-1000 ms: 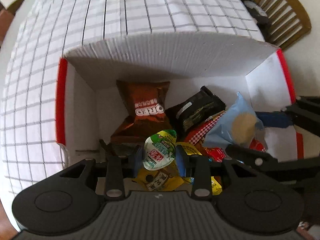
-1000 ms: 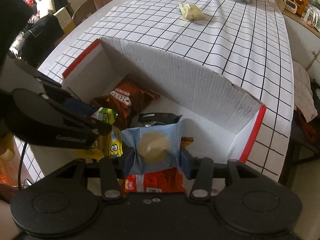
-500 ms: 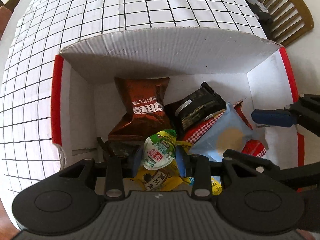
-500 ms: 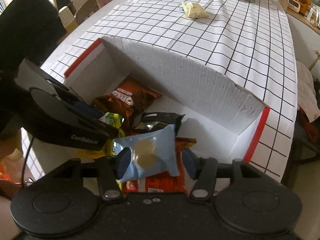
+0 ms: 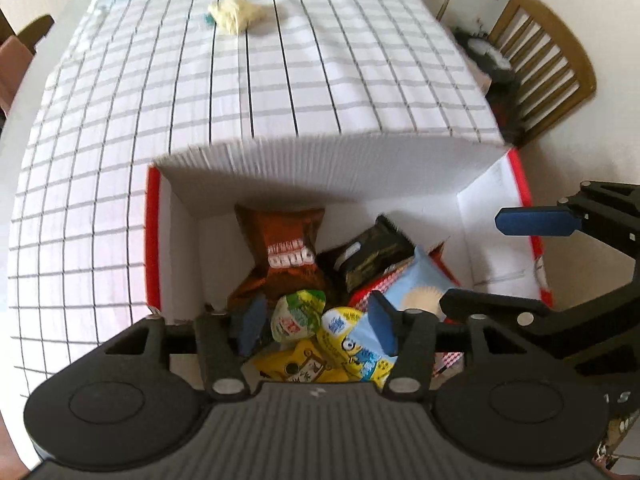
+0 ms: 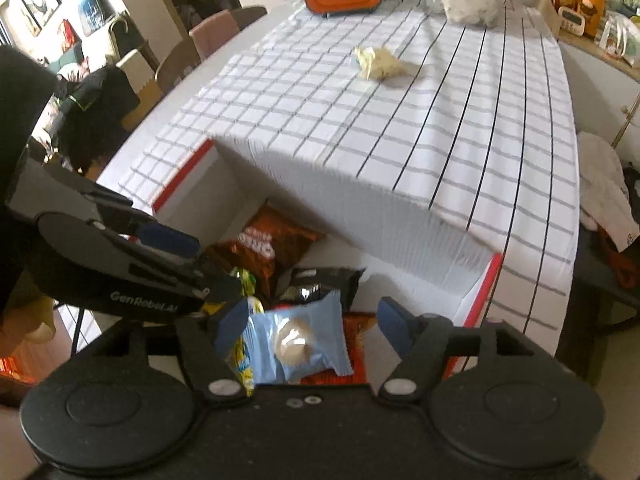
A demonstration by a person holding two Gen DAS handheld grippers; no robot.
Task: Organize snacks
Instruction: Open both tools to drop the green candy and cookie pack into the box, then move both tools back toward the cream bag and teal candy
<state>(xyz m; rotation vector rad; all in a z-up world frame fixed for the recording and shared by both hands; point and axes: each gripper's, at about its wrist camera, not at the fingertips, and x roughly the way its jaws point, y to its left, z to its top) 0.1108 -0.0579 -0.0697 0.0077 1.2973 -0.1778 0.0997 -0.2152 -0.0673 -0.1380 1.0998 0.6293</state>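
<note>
Brown Oreo pack [image 5: 280,248] lengthwise toward box's [image 5: 492,200] far wall.

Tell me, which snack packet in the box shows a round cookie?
The light-blue plastic packet; the brown Oreo bag and black packet show none.
</note>
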